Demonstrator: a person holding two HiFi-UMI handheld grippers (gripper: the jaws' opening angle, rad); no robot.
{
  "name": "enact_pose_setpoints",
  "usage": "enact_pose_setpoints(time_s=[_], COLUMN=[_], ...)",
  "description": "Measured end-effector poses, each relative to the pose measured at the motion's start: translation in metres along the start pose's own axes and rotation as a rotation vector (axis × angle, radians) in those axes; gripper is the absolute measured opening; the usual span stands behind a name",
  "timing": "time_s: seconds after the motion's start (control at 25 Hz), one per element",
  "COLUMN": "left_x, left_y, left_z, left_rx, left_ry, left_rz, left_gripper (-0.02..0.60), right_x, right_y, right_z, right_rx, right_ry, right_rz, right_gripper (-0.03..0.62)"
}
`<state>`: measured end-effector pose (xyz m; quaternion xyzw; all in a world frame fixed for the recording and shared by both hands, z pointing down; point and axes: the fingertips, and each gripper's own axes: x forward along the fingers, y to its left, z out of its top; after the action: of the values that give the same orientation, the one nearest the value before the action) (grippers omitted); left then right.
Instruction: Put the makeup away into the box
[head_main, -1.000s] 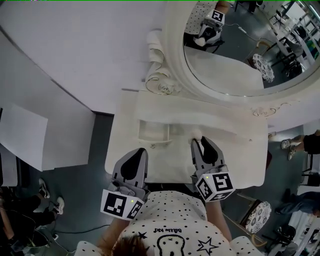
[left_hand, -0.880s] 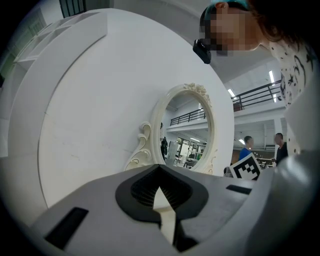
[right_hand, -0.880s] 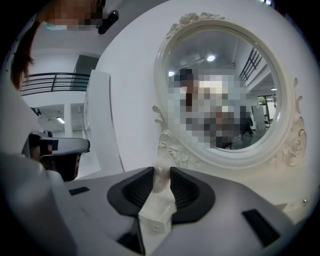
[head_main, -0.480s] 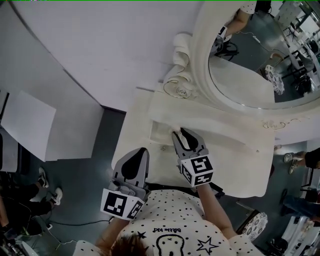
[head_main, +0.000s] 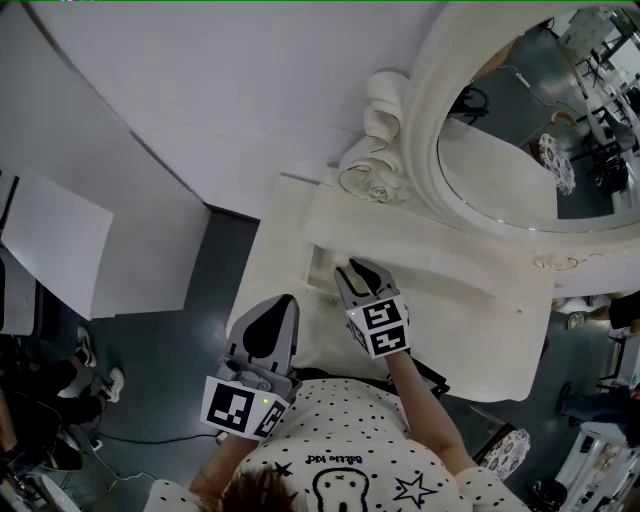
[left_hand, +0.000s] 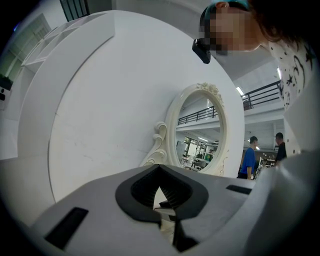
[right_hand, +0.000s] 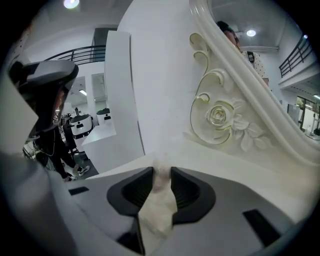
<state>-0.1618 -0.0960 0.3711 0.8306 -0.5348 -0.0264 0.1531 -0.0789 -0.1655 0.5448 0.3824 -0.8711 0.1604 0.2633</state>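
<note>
White dressing table; above it the right gripper pinches a pale makeup piece; left gripper closed, empty, beside the table.

1. You are working over a white dressing table. Its pale top runs across the head view from your left to your right.
2. Along the back of that top runs a raised ledge, one step higher than the main surface.
3. From the ledge rises an oval mirror in a carved white frame. At the frame's left foot you have a scroll and a gilt-edged rose, close above the tabletop.
4. A shallow, open white box sits on the top at your left end, just in front of the ledge. It is partly covered, so you cannot tell its contents.
5. The table stands against a white wall on a dark grey floor.
</note>
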Motion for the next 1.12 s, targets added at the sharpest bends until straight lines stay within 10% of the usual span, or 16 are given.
enact_pose_setpoints(time_s=[1.12], left_x=[0.004], left_y=[0.004], left_z=[-0.001], left_rx=[-0.011], left_ry=[0.001], left_rz=[0.014], left_gripper=[-0.005], right_x=[0.017], right_y=[0.006], right_z=[-0.026], right_rx=[-0.059], right_ry=[0.127], right_rz=[0.013], right_gripper=[0.160])
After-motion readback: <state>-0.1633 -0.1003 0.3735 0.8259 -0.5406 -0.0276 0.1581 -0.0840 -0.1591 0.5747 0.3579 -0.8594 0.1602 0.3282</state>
